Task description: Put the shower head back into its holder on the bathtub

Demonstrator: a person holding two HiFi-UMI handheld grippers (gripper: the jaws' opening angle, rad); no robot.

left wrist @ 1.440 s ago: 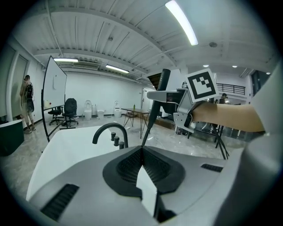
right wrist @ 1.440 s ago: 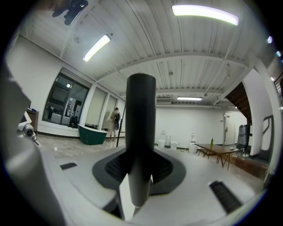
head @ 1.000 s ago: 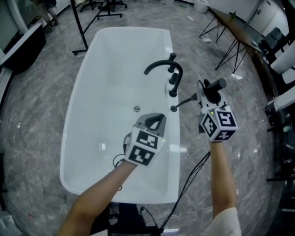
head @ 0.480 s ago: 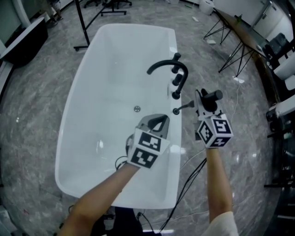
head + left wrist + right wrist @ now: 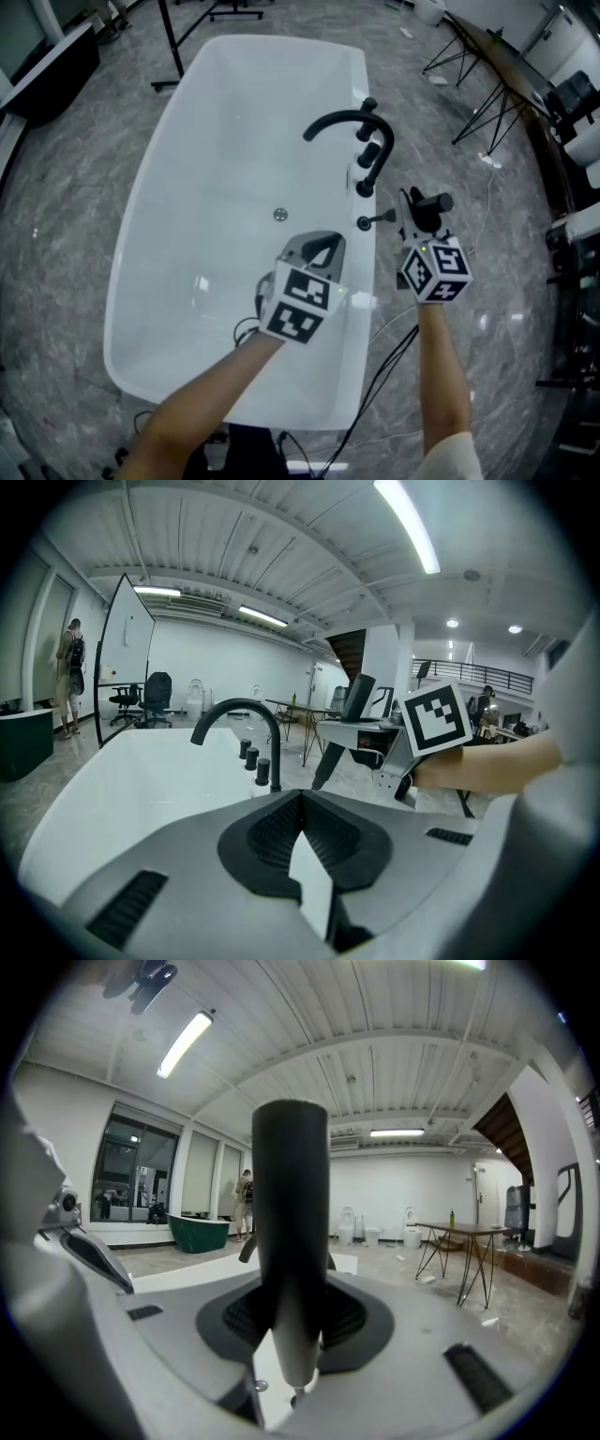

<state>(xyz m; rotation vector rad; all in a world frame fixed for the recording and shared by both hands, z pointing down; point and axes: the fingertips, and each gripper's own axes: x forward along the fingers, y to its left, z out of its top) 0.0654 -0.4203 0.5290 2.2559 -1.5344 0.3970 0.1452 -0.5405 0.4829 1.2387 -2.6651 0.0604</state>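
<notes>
Beside the tub's (image 5: 357,281) right rim: my right gripper (image 5: 421,212) is clenched on the shower head (image 5: 434,202).
Shower head: upright between the jaws, black handle up, grey taper down; outside the rim, near the holder (image 5: 364,223) but apart from it.
Right hand, change: a second ago it hung higher; now it has sunk, and the shower head is closer to the holder.
Left hand, change: my left gripper (image 5: 322,241) has dropped a little over the tub's near end.
Left fingers: pressed together on nothing.
Right arm: forearm stretched forward along the tub's outside, gripper nearly level, marker cube toward me.
Left arm: slants in from the lower left, gripper tilted down, pointing toward the faucet (image 5: 342,120).
</notes>
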